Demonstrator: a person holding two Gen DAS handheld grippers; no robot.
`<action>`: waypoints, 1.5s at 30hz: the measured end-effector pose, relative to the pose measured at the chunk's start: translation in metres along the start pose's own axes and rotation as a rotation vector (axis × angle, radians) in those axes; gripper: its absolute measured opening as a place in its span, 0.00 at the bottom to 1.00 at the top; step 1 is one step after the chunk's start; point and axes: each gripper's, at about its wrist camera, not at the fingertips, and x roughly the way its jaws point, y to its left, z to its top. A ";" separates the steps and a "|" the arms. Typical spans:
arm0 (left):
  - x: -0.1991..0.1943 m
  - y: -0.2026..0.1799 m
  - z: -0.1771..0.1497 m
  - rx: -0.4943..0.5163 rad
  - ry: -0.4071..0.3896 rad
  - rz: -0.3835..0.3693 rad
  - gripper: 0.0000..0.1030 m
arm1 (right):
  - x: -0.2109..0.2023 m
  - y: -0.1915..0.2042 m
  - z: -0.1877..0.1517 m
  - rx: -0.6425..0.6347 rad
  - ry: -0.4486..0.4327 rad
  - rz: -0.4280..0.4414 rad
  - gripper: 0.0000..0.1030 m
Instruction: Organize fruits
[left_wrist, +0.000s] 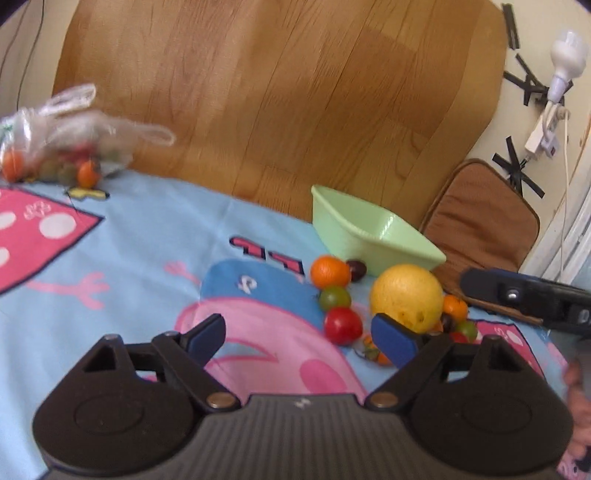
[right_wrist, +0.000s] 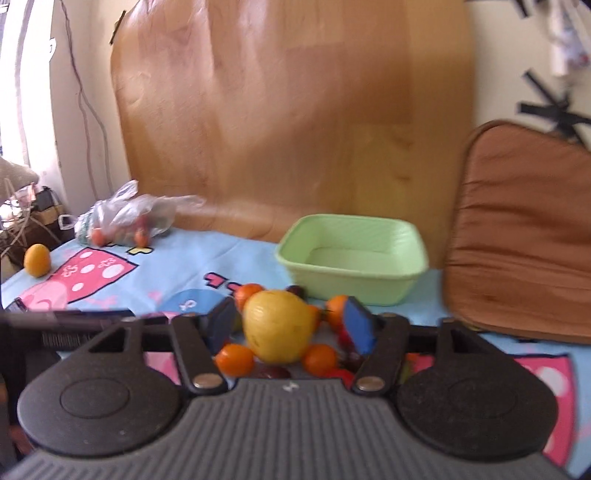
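On cartoon cloth (left_wrist: 147, 229), fruits (left_wrist: 406, 295) beside green basin (left_wrist: 369, 229).

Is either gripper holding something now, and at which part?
Left gripper: nothing, open over the cloth. Right gripper straddles the big yellow round fruit, pads apart from its sides: no hold.

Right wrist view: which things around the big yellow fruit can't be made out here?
- Small fruits behind the yellow fruit: hidden by it and by the right gripper fingers.
- Whether the pads touch the yellow fruit: blurred, cannot tell.
- Contents of the plastic bag: blurred and too small; blurred in the left wrist view too.
- Inside of the green tub: near wall hides part of the floor.
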 end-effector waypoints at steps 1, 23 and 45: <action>-0.001 0.004 0.001 -0.024 -0.008 -0.011 0.86 | 0.008 0.002 -0.001 -0.012 0.002 0.006 0.85; -0.011 0.010 0.005 -0.012 -0.038 -0.051 0.86 | -0.043 0.071 -0.046 -0.599 0.001 -0.222 0.17; -0.013 -0.098 -0.049 0.147 0.127 -0.199 0.88 | -0.132 -0.100 -0.088 0.258 -0.135 -0.198 0.64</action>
